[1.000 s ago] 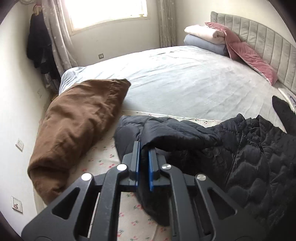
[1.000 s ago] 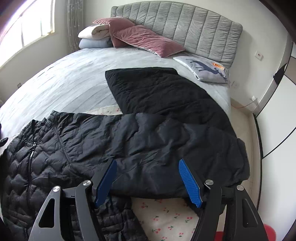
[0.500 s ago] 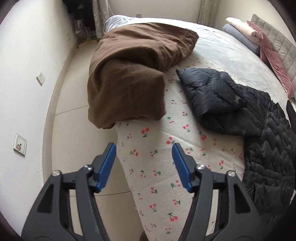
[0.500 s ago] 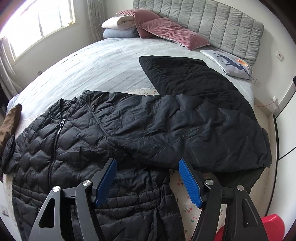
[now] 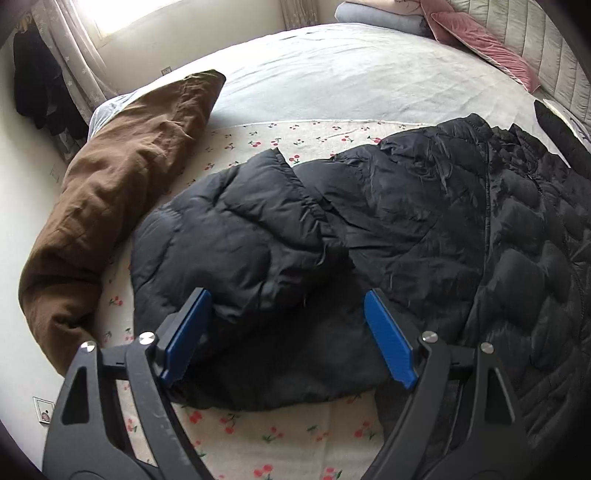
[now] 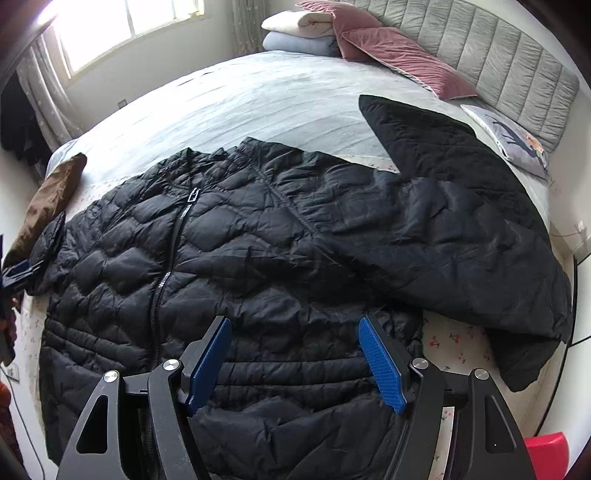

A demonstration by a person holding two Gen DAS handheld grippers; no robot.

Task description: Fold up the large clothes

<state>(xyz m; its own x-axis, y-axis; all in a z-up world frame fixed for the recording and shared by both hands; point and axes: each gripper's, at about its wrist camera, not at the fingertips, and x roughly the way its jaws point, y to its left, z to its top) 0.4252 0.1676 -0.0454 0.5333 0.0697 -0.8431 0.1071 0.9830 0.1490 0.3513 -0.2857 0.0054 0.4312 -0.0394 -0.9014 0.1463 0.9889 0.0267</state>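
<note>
A black quilted puffer jacket [image 6: 229, 258] lies front up, zipped, across the cherry-print sheet [image 5: 280, 439] on the bed. Its one sleeve [image 5: 240, 236] lies out towards the brown bundle; the other sleeve [image 6: 461, 251] stretches right. My left gripper [image 5: 288, 336] is open and empty, its jaws either side of that sleeve's end. My right gripper [image 6: 295, 362] is open and empty over the jacket's lower hem, right of the zip [image 6: 166, 273]. The left gripper [image 6: 14, 273] shows at the far left of the right wrist view.
A brown garment bundle [image 5: 110, 192] lies at the bed's left edge. A black quilted blanket [image 6: 443, 147] lies beyond the right sleeve. Pink pillows [image 6: 399, 55], folded bedding [image 6: 299, 33] and a grey headboard [image 6: 517, 62] are at the far end. A red object [image 6: 546, 454] sits on the floor.
The left gripper let go of the sleeve, opened, swung away over the bed edge, and now hovers over the sleeve end again. The right gripper pulled back from the right sleeve to the hem.
</note>
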